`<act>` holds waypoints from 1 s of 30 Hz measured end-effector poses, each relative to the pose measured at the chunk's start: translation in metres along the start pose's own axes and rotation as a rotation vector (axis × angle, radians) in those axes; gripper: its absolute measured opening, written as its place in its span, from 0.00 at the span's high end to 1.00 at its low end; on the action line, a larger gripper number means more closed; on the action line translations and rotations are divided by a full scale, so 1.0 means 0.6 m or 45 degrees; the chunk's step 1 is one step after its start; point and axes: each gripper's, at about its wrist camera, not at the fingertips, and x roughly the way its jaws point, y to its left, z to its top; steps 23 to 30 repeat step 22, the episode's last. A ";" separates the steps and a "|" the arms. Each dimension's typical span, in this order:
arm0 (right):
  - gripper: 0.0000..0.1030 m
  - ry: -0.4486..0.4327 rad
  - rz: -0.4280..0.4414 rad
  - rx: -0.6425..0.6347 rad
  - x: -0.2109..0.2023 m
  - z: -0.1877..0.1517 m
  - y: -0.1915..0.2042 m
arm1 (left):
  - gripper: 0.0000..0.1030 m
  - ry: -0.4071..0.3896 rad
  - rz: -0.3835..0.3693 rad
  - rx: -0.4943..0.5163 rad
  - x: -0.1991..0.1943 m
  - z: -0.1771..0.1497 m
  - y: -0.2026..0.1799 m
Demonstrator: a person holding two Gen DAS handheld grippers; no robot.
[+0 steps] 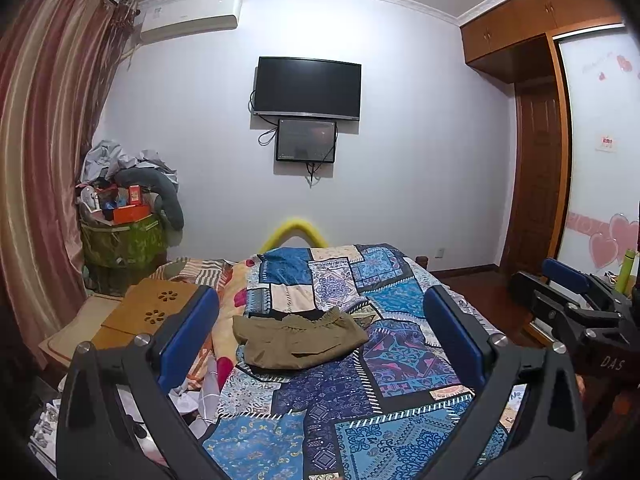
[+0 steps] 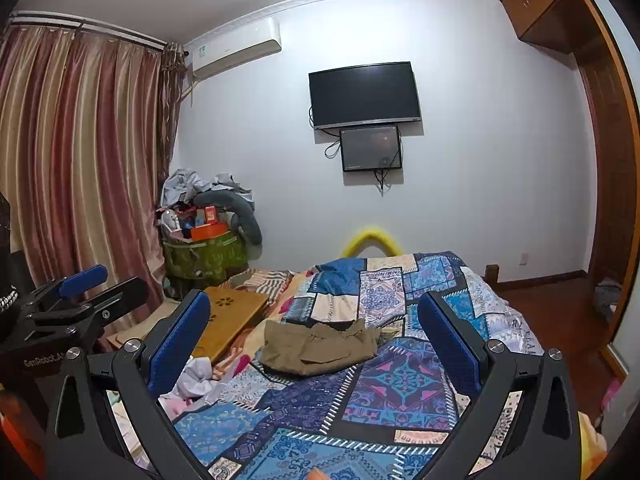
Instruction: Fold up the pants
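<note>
Pants (image 1: 298,338) folded on bedspread (image 1: 360,400), basket (image 1: 120,240) overfilled

pale wall (image 1: 420,140) with mounted tv (image 1: 307,88); striped curtains (image 1: 44,140) left; wooden wardrobe (image 1: 520,20) right; patchwork-covered bed (image 1: 360,400).

Patchwork bedspread (image 1: 384,392) covered bed; dark television (image 1: 307,88) hung above smaller screen (image 1: 306,140); cluttered green bin (image 1: 122,240), possibly laundry hamper, stood by curtains (image 1: 44,152).

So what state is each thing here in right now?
Olive-brown cotton pants: folded into a compact bundle, lying on the blue patchwork bedspread.
Left gripper: open, empty.
Right gripper: open, empty.
Black wall television: off.
Striped pink curtains: drawn shut.
</note>
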 end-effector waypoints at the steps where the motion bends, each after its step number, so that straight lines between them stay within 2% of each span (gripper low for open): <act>1: 0.00 0.000 0.000 0.000 0.000 0.000 0.000 | 0.00 0.000 -0.003 0.000 -0.001 0.000 -0.001; 5: 0.00 -0.003 -0.003 -0.001 0.000 0.000 0.001 | 0.00 0.022 -0.045 -0.003 0.001 -0.001 0.003; 30: 0.00 0.003 -0.013 -0.040 0.003 -0.002 0.004 | 0.00 0.064 -0.038 -0.024 0.013 -0.002 0.005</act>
